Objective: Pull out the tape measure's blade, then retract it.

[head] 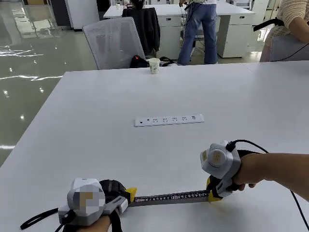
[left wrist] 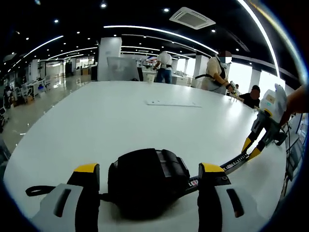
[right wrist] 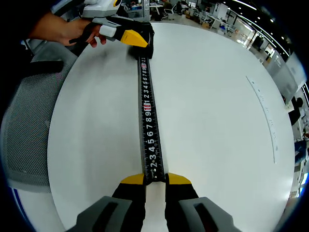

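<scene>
Tape measure case (left wrist: pixel 147 181) clamped in left gripper (left wrist: pixel 149 169) jaws, resting on surface (head: pixel 145 92). Blade (right wrist: pixel 147 111) part extended, tip pinched in right gripper (right wrist: pixel 155 179) jaws. Blade best guided straight, flat and untwisted; tip not to be released abruptly.

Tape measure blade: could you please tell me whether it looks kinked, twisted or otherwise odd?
Nothing stands out. The blade runs straight and untwisted from the black case in the left gripper to the right gripper, shut on its tip.
</scene>
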The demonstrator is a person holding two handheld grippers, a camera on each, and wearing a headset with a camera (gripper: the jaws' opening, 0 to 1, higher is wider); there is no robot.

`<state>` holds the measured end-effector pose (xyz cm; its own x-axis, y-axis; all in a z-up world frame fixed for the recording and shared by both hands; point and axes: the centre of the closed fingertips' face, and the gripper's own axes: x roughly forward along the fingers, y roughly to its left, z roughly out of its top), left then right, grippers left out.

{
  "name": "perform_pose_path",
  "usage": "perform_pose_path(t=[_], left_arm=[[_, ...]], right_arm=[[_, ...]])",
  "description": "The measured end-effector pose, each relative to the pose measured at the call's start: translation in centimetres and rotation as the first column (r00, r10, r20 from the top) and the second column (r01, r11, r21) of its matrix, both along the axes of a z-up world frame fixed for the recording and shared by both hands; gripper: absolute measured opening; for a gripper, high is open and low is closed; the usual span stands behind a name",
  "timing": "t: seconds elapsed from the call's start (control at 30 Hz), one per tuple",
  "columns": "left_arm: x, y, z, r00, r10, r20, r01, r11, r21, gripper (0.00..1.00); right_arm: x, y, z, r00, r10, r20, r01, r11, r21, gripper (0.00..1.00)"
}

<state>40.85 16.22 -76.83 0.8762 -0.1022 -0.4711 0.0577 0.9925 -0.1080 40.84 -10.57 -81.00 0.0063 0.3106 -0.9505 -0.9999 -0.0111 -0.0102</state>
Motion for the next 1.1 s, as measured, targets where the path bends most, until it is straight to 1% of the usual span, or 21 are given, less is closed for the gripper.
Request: perform_pose_path(t=[0.1,0.2,0.27,0.33,0.37,0.5,0.63,0.73,0.77,0.87,0.9,0.93,1.07,1.1], left_arm=[[0.1,-0.1,0.0,1.0,0.009,0.003,-0.009,1.0,-0.001,0.77],[0.1,-0.3,-0.3,1.0,0.006,0.0,-0.006,1.0,0.016,0.73],[0.1,-0.1,-0.5,1.0,0.013,-0.007,-0.012,1.0,0.023,0.69],[0.1,0.1,-0.5,0.999,0.04,-0.011,-0.04,0.999,-0.005,0.66],[0.1,0.0,-0.5,0.999,0.042,-0.013,-0.042,0.999,-0.018,0.66],[0.1,0.2,-0.5,0.998,0.05,-0.036,-0.051,0.999,-0.018,0.66],[0.1,0.2,-0.7,0.998,0.04,-0.049,-0.041,0.999,-0.009,0.65],[0.1,0.2,-0.7,0.998,0.031,-0.054,-0.03,1.0,0.006,0.64],[0.1,0.2,-0.7,0.998,0.025,-0.054,-0.024,1.0,0.017,0.64],[0.1,0.2,-0.9,0.998,0.02,-0.056,-0.019,1.0,0.021,0.63],[0.0,0.2,-1.0,0.998,0.017,-0.066,-0.015,1.0,0.025,0.63],[0.1,0.1,-0.9,0.998,0.016,-0.066,-0.014,1.0,0.025,0.63],[0.1,0.1,-1.0,0.996,0.011,-0.086,-0.009,1.0,0.022,0.63],[0.1,0.2,-1.1,0.996,0.011,-0.087,-0.009,1.0,0.022,0.63]], right_arm=[[0.0,-0.1,0.0,1.0,0.031,0.004,-0.031,0.999,0.025,0.11],[0.0,0.0,0.0,1.0,0.027,0.004,-0.027,0.999,0.026,0.11],[0.1,0.0,-0.1,1.0,0.028,0.006,-0.028,0.999,0.017,0.11],[0.1,0.1,-0.1,1.0,0.026,0.007,-0.026,1.0,0.011,0.11],[0.1,0.0,-0.1,1.0,0.029,0.008,-0.029,1.0,0.009,0.11],[0.2,0.0,-0.1,1.0,0.02,0.005,-0.02,1.0,0.001,0.11],[0.3,0.1,-0.1,1.0,0.029,0.002,-0.029,1.0,-0.012,0.11],[0.3,0.0,-0.1,1.0,0.029,0.001,-0.029,0.999,-0.014,0.11],[0.3,0.0,-0.1,1.0,0.026,0.0,-0.026,1.0,-0.014,0.11],[0.3,0.1,-0.1,1.0,0.027,0.0,-0.027,0.999,-0.02,0.11],[0.3,0.1,0.0,1.0,0.024,-0.004,-0.024,1.0,-0.019,0.11],[0.3,0.2,0.0,1.0,0.019,-0.007,-0.019,1.0,-0.022,0.11],[0.3,0.3,0.0,1.0,0.01,-0.011,-0.011,0.999,-0.037,0.11],[0.2,0.2,-0.1,1.0,0.013,-0.01,-0.013,0.999,-0.041,0.11]])
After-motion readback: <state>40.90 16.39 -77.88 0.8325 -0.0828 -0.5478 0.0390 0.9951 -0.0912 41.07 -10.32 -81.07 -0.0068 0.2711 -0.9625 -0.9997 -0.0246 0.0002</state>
